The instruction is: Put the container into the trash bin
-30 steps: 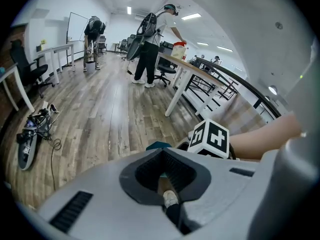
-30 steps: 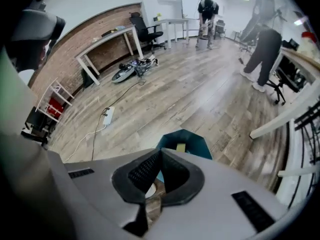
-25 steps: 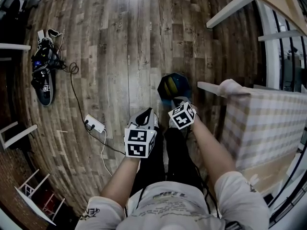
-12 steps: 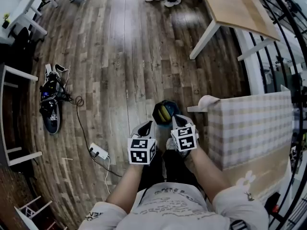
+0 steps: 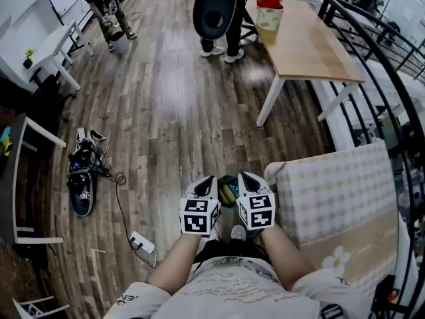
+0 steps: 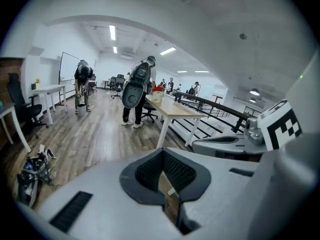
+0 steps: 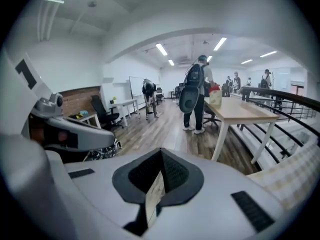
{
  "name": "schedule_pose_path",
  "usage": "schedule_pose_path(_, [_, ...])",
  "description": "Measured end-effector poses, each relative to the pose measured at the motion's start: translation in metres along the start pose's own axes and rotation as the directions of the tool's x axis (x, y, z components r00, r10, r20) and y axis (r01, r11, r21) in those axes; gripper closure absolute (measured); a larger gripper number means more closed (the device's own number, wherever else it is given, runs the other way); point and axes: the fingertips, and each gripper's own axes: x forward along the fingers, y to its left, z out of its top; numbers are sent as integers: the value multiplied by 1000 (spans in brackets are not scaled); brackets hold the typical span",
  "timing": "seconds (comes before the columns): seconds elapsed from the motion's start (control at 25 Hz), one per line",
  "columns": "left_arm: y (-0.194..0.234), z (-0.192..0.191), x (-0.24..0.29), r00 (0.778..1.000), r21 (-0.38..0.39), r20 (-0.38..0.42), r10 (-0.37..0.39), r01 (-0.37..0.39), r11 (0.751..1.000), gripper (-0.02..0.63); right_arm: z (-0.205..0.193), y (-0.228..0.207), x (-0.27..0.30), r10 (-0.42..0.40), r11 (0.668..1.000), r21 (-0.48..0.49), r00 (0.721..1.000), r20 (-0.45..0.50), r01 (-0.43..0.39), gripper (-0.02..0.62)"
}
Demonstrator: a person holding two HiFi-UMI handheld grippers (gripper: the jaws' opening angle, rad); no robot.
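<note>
Looking down from the head view, both grippers are held out side by side in front of the person, just over the shoes. The left gripper has its jaws pressed together with nothing in them, and the right gripper is the same, closed on empty air; you only see a thin sliver of floor through each pair in the gripper views. The dark trash bin sits on the wood floor right between and just past the two grippers, mostly covered by them. There's something yellow-green showing inside it, which I take to be the container, but too little of it shows to be sure. A table with a checked cloth is just to the right of the bin. A power strip and a tangle of gear lie off to the left, and further out a person with a backpack stands beside a wooden table.
</note>
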Motion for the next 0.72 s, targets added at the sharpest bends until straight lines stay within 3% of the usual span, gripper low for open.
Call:
schedule_pose_path(0.28, [-31, 62, -37, 992, 40, 118, -42, 38, 998, 601, 96, -2, -61, -34, 999, 32, 976, 214, 27, 594])
schedule_pose_path(0.48, [-43, 89, -54, 984, 80, 172, -52, 38, 996, 601, 123, 8, -85, -23, 1000, 23, 959, 282, 17, 594])
schedule_pose_path(0.72, [-51, 104, -56, 979, 88, 195, -54, 38, 995, 601, 133, 4, -92, -11, 1000, 17, 954, 299, 6, 594])
